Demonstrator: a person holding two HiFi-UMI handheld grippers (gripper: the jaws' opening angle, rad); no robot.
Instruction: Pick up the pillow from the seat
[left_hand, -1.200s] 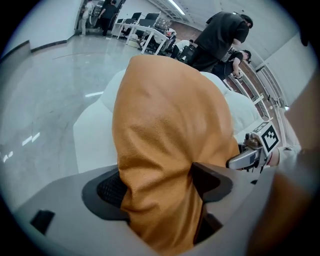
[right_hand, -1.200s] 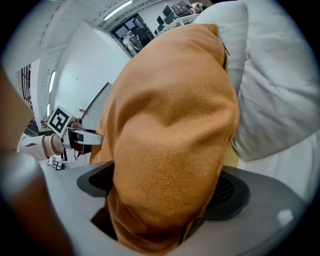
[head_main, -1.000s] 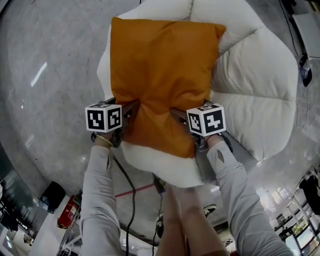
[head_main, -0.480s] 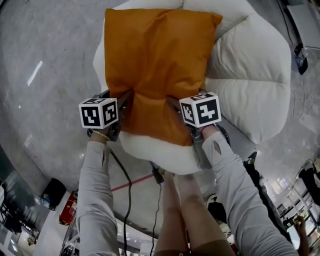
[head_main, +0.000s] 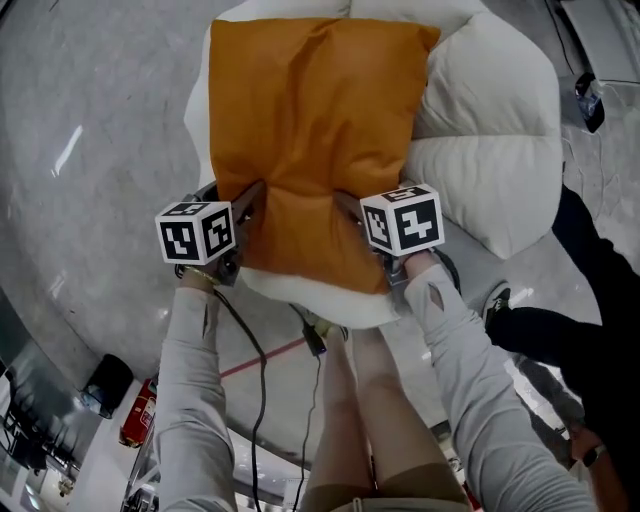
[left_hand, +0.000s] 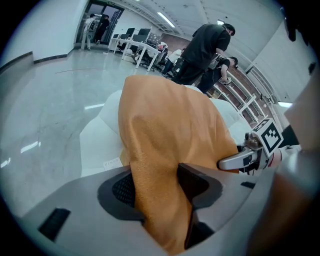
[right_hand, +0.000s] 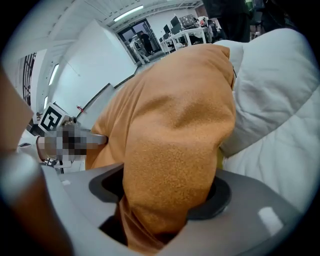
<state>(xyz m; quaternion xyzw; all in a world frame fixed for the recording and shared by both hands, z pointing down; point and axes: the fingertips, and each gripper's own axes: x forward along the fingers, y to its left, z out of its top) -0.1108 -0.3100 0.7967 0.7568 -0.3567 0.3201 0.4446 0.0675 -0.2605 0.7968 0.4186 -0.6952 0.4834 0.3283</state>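
1. My left gripper (left_hand: 157, 187) was clamped on the orange pillow (left_hand: 165, 120). Its two jaws squeezed a thin fold of the soft cloth. The cloth filled the whole gap between them.
2. My right gripper (right_hand: 165, 197) was clamped on the same pillow. It had a much fatter bunch of cloth between its jaws, so they stood wider than the left ones.
3. From my head view, the pillow lay on top of the white puffy seat (head_main: 490, 150). It covered the left part of the seat. Its far corners pointed away from me.
4. Both grippers held the pillow's near edge. The left one was at the near left side and the right one at the near right side. The cloth dipped and wrinkled between them.
5. I could not tell if the pillow was off the seat or only resting on it.
6. The left marker cube (head_main: 198, 231) sat just left of the pillow's near edge. The right marker cube (head_main: 403, 220) sat just right of it, over the white cushion.
7. The seat stood on a shiny grey floor (head_main: 90, 120).
8. A black cable (head_main: 262, 370) ran down from the left gripper, beside my grey left sleeve (head_main: 190, 390).
9. A person in black clothes (head_main: 590, 300) was at the right of the seat, near my right arm.
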